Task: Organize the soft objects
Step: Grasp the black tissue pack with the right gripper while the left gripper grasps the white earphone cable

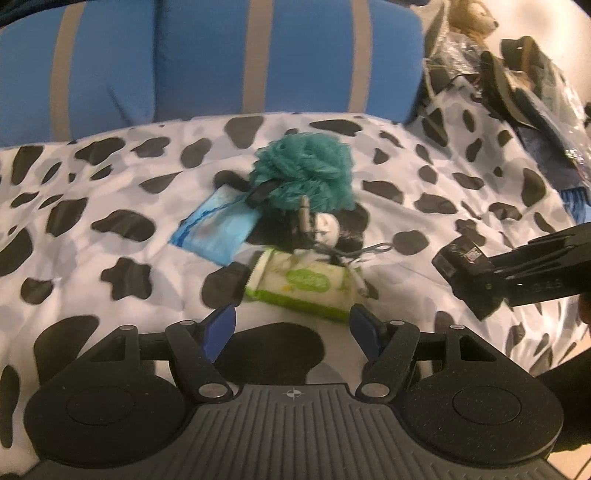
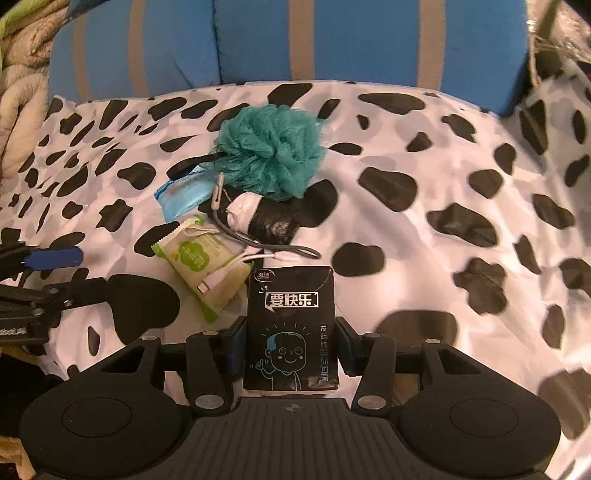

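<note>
Gripping a black rectangular tissue packet printed with a cartoon face (image 2: pixel 291 328), the right gripper (image 2: pixel 291 343) has its two pads pressed against the packet's long sides, and the packet stands between them, lifted just above the bed cover. The left gripper (image 1: pixel 293 328) hovers with its blue-padded fingers (image 1: pixel 221 328) apart and nothing between them, just short of a green and white soft wipes pack (image 1: pixel 303 288) that lies on the cover with a white charging cable (image 2: pixel 236 264) draped over it. Past that pack sits a small cluster: a light blue flat tissue packet (image 1: pixel 216 230), a black bundle with a white end (image 2: pixel 266 218) and a thin grey cord (image 2: pixel 266 243) looping beside it, and, furthest back, a teal mesh bath puff (image 1: pixel 303 171) with a dark loop at its side, touching the blue packet and the bundle. Everything rests on a white bed cover with black cow-like blotches (image 2: pixel 443 206), wrinkled in places. Behind it lies a blue cushion with grey stripes (image 2: pixel 280 40). From the left wrist view, dark cluttered items and a brown plush toy (image 1: pixel 472 18) sit at the far right corner; from the right wrist view, a pale quilted blanket (image 2: pixel 18 74) bunches at the left edge.
</note>
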Tool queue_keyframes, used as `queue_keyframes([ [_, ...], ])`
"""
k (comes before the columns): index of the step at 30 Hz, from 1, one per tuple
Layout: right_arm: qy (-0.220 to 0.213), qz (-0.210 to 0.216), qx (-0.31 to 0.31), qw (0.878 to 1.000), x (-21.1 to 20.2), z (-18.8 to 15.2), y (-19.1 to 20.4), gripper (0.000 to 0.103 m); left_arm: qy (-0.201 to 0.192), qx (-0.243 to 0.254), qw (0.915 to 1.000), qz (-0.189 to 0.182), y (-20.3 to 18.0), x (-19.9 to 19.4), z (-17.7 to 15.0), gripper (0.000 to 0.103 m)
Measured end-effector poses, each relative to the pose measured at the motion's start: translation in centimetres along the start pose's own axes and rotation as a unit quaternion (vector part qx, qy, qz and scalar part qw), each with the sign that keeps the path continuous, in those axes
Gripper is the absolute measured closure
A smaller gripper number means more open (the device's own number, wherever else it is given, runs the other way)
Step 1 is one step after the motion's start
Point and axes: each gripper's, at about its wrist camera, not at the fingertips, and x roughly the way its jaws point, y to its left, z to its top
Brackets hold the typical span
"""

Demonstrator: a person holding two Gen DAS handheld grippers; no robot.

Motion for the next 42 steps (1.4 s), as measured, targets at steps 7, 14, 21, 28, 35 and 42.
queue_keyframes([
  [7,-0.008,-0.020,0.008,1.000,-3.2,-1.3,-1.4,0.052,-0.009,0.043,0.9989,-0.016,-2.5,1.0,0.0,0.036],
  [14,-0.007,-0.030,0.032,0.999,-4.2,-2.0,-2.8,0.052,0.002,0.080,0.9968,0.002,-5.0,3.5,0.1,0.036],
  [21,-0.014,-0.028,0.034,0.999,-4.0,-1.8,-2.9,0.052,0.003,0.115,0.9927,0.036,-7.1,6.5,0.7,0.053],
  [28,-0.025,-0.031,0.039,0.998,-4.3,-1.6,-3.3,0.052,0.044,0.128,0.9885,0.068,-8.7,8.9,1.3,0.071],
  [35,-0.033,-0.027,0.045,0.998,-4.6,-1.5,-3.5,0.052,0.073,0.108,0.9897,0.059,-8.8,8.7,1.9,0.093],
  [42,-0.032,-0.024,0.042,0.998,-4.6,-1.6,-3.2,0.052,0.071,0.119,0.9894,0.042,-8.7,6.8,1.4,0.093],
])
